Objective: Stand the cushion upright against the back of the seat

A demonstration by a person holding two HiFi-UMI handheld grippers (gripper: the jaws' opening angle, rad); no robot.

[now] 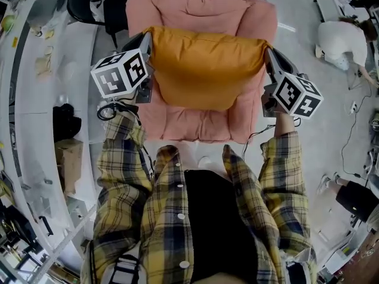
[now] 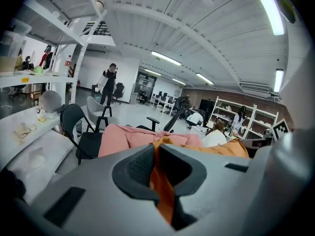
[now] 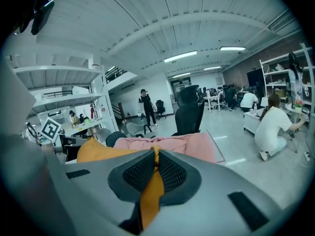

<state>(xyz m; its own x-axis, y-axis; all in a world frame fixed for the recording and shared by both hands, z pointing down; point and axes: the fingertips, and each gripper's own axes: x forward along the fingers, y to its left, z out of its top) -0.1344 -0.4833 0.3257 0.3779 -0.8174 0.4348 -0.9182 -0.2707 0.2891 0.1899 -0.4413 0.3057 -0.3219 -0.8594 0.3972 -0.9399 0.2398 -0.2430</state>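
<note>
Office, pale floor [image 1: 331, 141] — orange cushion [image 1: 204, 64] over pink seat [image 1: 201, 7]; left tool [image 2: 156, 151], right tool [image 3: 155, 162] each pinching cushion corner.

The orange cushion [image 1: 204, 64] hid most of the pink armchair [image 1: 177, 7]; at four o'clock the edge cut off a person [image 1: 355, 199].

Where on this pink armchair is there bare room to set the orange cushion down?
The seat front along the near edge is bare, as is the chair back beyond the cushion. The cushion's corners are crowded: left claw and right claw each pinch one.
</note>
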